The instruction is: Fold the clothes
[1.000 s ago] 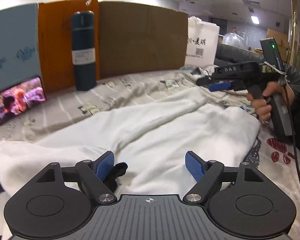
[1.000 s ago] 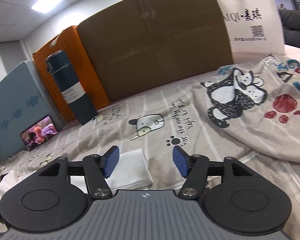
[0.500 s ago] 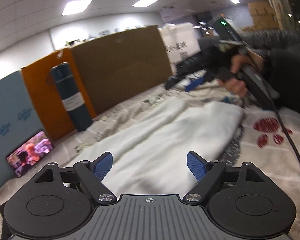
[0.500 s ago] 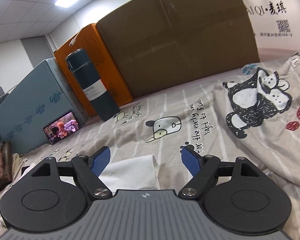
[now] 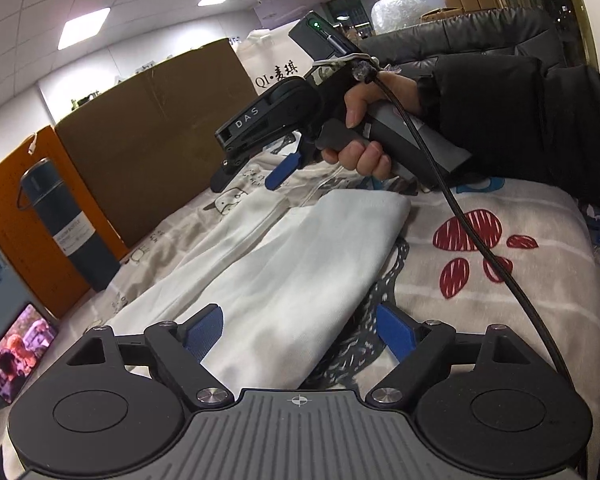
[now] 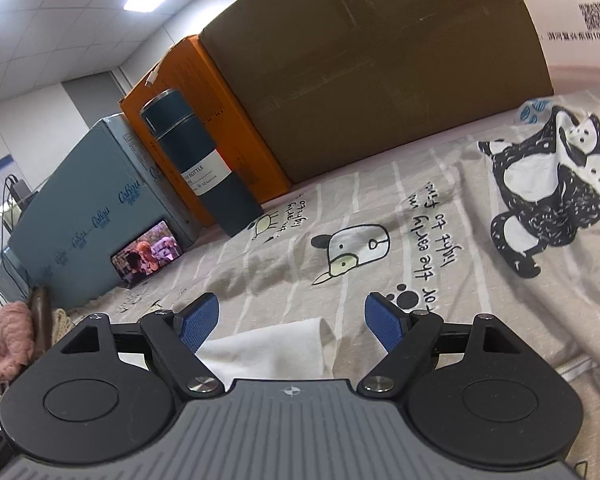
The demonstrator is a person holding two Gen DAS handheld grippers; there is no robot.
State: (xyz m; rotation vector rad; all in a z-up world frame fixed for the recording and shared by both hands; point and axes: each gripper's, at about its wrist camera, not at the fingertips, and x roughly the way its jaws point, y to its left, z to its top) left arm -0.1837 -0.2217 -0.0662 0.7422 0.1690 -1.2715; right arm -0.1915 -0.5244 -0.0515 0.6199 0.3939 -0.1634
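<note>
White garment (image 5: pixel 284 264) is lying in a long doubled band on the printed sheet (image 5: pixel 500 300). Both the left gripper (image 5: pixel 300 330) and right gripper (image 6: pixel 292 322) are hovering agape, holding nothing; any further fold is wanting matched pinches at its edges.

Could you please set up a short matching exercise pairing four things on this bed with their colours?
Things:
1. garment
2. bottle
3. box behind the bottle
4. pads of the left gripper

Colours:
A. orange
B. blue
C. white
D. dark teal

Pairs: 1-C, 2-D, 3-A, 4-B
</note>
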